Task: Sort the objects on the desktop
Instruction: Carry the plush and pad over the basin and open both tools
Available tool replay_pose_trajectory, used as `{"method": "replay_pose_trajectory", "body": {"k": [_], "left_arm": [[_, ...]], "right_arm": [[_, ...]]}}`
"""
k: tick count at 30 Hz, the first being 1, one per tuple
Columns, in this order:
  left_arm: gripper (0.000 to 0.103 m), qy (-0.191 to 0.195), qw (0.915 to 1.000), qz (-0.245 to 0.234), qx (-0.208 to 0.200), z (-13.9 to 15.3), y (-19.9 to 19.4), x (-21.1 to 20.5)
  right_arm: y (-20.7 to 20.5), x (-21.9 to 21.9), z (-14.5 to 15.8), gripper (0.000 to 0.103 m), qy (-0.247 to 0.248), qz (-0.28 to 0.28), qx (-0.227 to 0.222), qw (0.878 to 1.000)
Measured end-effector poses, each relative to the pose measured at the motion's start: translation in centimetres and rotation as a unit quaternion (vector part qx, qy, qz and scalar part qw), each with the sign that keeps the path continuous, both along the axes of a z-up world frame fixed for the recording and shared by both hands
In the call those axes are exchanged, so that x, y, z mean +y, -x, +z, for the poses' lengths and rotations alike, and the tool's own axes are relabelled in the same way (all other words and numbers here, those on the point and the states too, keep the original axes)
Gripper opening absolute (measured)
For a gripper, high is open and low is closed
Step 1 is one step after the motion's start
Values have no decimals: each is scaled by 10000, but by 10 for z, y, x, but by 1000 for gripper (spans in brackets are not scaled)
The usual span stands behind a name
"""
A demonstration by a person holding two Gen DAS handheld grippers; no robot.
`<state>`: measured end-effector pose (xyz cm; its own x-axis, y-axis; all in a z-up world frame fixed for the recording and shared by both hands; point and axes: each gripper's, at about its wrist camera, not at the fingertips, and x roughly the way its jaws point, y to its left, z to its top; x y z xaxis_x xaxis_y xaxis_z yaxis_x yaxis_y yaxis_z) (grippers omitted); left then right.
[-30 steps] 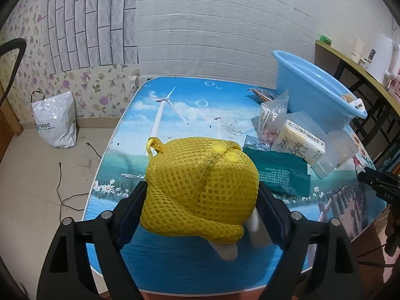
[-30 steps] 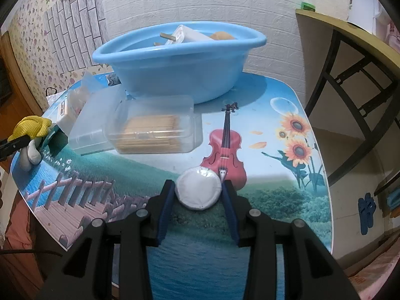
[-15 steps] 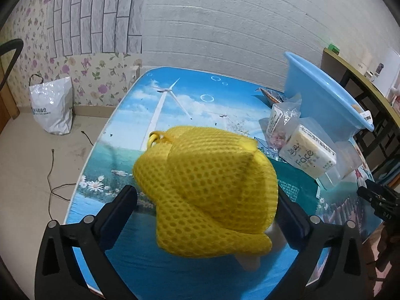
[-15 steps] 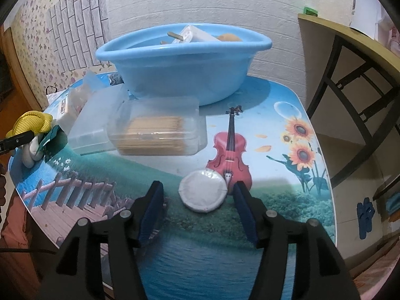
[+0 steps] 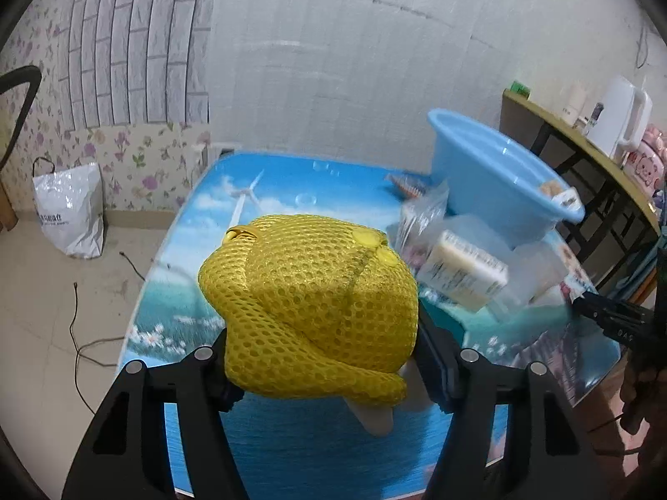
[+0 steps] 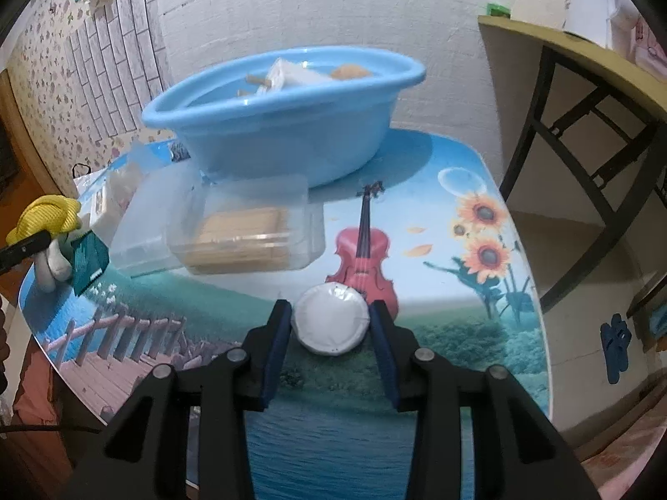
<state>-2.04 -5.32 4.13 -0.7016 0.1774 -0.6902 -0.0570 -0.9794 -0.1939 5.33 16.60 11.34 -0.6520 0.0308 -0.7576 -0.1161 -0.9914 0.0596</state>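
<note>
My left gripper is shut on a yellow mesh pouch with white stubs hanging below it, held above the table's near left part; it also shows in the right wrist view. My right gripper has its blue pads on both sides of a round white packet beside the printed violin, and the packet appears lifted. A blue plastic basin with several items inside stands at the back; it also shows in the left wrist view.
Clear plastic boxes of sticks, a labelled pack, plastic bags and a green packet lie in front of the basin. A wooden shelf with black legs stands right of the table. A white bag sits on the floor.
The right gripper, open half a second ago, has closed on the white packet and raised it. The left gripper has lifted the yellow pouch higher and moved toward the basin.
</note>
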Motion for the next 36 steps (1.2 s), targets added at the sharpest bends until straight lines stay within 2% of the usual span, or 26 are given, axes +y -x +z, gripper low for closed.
{"method": "replay_pose_trajectory", "body": {"k": [7, 11, 18, 26, 36], "left_arm": [[66, 64, 9993, -58, 376, 39, 2, 11], [66, 117, 9988, -196, 443, 53, 11, 24], [66, 132, 9973, -478, 543, 68, 37, 51], [67, 162, 9944, -836, 620, 80, 76, 91], [67, 235, 9894, -1290, 631, 81, 109, 133]], "right_arm": [[-2, 9, 33, 38, -66, -74, 432, 9990], [2, 10, 51, 38, 15, -30, 642, 9979], [25, 2, 76, 38, -121, 252, 955, 9950], [51, 7, 77, 38, -107, 406, 959, 9945], [75, 11, 66, 38, -182, 518, 915, 9943]]}}
